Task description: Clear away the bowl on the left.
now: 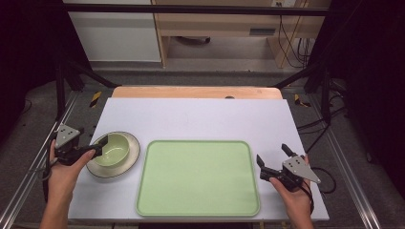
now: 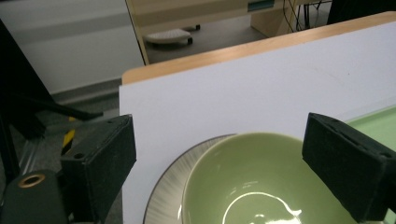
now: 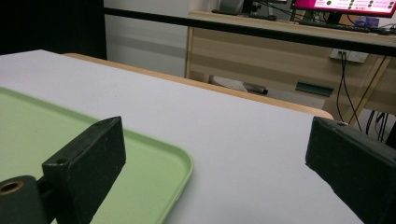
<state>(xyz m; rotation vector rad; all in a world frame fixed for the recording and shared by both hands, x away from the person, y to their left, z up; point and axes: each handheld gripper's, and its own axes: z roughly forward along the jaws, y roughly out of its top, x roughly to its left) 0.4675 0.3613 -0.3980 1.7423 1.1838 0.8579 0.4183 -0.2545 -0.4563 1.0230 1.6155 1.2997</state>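
The open left claw (image 1: 99,147) straddled the glossy green ceramic bowl (image 1: 113,149) at nine o'clock and should have closed squarely on its rim.

Green tray (image 1: 198,177) on white table (image 1: 200,117)

The table (image 1: 200,119) is evenly lit from above; glare is seen inside the bowl (image 2: 254,205); surroundings are left dark.
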